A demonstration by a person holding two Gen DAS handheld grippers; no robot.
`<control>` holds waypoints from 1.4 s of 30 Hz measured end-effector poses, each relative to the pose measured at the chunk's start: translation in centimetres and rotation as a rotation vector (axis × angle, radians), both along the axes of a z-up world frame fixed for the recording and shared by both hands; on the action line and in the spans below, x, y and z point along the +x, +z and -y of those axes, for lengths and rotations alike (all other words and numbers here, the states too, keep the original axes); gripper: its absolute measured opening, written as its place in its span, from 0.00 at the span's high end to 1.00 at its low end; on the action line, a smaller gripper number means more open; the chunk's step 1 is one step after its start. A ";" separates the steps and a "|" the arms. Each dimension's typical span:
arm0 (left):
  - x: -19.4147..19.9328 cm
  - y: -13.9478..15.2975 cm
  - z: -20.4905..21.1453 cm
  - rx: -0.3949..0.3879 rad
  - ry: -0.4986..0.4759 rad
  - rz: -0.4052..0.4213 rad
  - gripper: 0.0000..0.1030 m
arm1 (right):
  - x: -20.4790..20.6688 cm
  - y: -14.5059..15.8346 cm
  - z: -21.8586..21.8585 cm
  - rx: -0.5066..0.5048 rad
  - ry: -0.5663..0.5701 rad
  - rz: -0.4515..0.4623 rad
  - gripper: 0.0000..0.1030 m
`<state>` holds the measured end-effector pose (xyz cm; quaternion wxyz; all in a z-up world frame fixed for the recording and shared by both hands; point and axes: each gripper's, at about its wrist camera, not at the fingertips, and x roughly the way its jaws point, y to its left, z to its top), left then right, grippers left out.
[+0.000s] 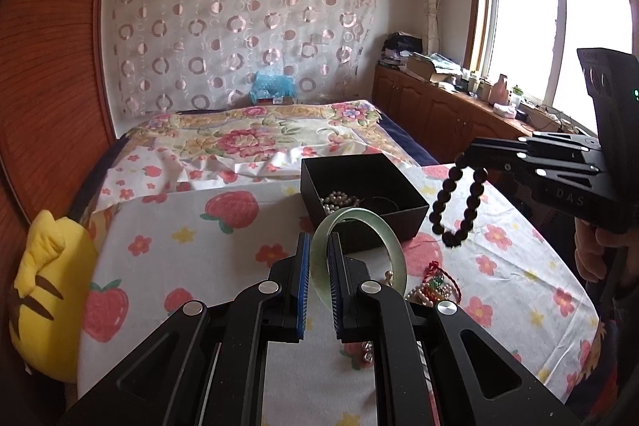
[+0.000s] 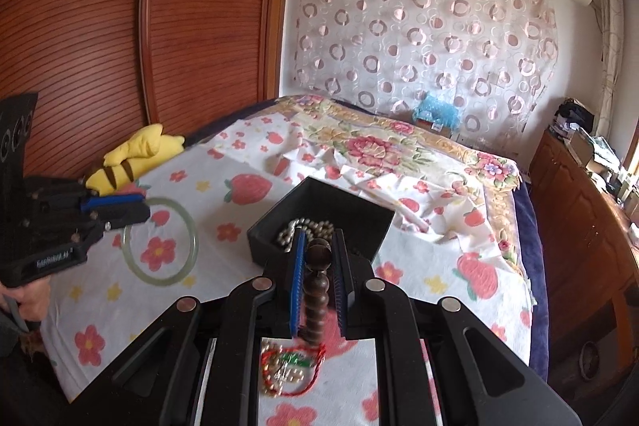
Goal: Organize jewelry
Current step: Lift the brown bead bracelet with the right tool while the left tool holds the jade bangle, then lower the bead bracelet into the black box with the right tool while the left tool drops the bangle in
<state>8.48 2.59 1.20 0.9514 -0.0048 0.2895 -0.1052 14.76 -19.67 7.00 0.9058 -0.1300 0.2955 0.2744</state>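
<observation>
My left gripper [image 1: 318, 246] is shut on a pale green jade bangle [image 1: 395, 258] and holds it above the cloth, just in front of the black box [image 1: 399, 186]. The bangle [image 2: 159, 278] and left gripper [image 2: 145, 206] also show in the right wrist view. My right gripper [image 2: 318, 242] is shut on a dark brown bead bracelet [image 2: 317, 282], which hangs beside the box [image 2: 319, 194]; the left wrist view shows it dangling [image 1: 459, 206] from the right gripper [image 1: 465, 156]. A pearl strand [image 1: 339, 200] lies in the box.
A heap of red cord, beads and pearls [image 2: 287, 370] lies on the strawberry-print cloth [image 1: 199, 254] below my grippers. A yellow plush toy [image 1: 44, 286] sits at the left edge. A floral quilt [image 1: 259, 130] lies behind the box, wooden cabinets [image 1: 439, 106] to the right.
</observation>
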 end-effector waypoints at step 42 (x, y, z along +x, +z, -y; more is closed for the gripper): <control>9.2 -0.9 3.0 0.036 0.001 -0.040 0.92 | 12.0 -4.2 1.5 0.004 -0.119 -0.095 0.71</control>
